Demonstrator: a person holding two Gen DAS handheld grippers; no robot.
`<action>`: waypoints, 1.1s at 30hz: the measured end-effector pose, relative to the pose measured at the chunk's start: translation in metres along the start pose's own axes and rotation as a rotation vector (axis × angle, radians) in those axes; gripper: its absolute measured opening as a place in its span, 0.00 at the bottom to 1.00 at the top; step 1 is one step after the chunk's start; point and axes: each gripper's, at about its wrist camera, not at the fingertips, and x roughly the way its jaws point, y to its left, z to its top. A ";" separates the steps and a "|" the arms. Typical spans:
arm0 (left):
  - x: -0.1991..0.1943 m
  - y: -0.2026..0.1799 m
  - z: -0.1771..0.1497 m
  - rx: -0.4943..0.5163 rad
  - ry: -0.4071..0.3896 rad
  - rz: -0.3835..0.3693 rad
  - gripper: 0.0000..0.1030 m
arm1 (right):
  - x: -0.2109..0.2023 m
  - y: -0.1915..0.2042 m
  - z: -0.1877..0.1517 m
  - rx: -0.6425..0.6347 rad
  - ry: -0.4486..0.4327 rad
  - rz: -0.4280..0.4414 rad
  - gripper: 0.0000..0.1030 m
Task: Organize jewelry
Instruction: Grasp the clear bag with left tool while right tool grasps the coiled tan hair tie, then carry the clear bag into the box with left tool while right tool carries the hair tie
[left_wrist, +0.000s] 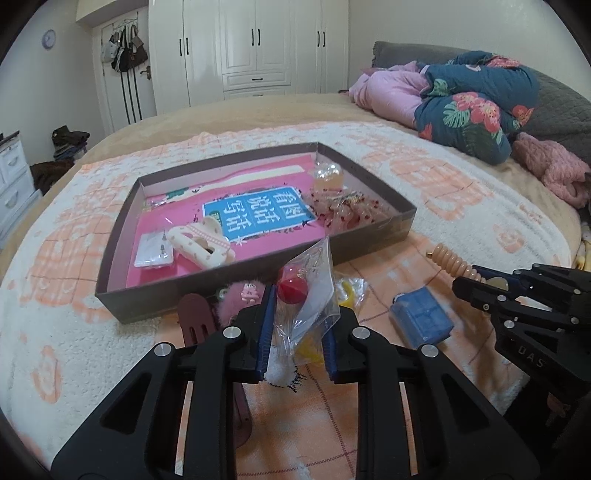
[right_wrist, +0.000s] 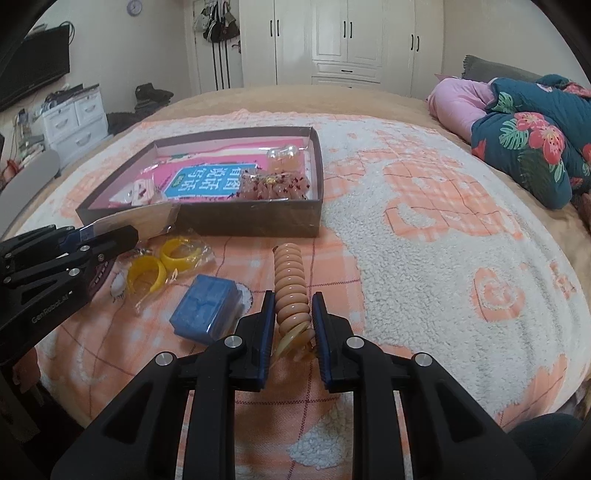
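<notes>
While clamped: bag (left_wrist: 308, 295), clip (right_wrist: 291, 295).

Behind your work you have a white wardrobe (left_wrist: 255, 48), handbags (left_wrist: 125, 48) hanging on the door, a round wall clock (left_wrist: 48, 38), a white drawer unit (right_wrist: 74, 118), and a rumpled floral quilt (left_wrist: 476, 103) on the bed (right_wrist: 424, 221).

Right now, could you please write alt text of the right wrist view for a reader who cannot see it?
The right gripper is closed on a peach ribbed hair clip above an orange and white blanket. To its left lie a blue box and yellow bangles; the left gripper holds a clear plastic bag near a shallow dark tray.
</notes>
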 end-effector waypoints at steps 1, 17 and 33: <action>-0.002 0.001 0.001 -0.004 -0.004 -0.002 0.15 | -0.001 -0.001 0.001 0.006 -0.005 0.012 0.19; -0.021 0.024 0.011 -0.092 -0.054 -0.013 0.15 | -0.021 0.011 0.011 -0.019 -0.091 0.105 0.19; -0.033 0.055 0.020 -0.169 -0.098 0.021 0.15 | -0.024 0.029 0.032 -0.075 -0.138 0.151 0.19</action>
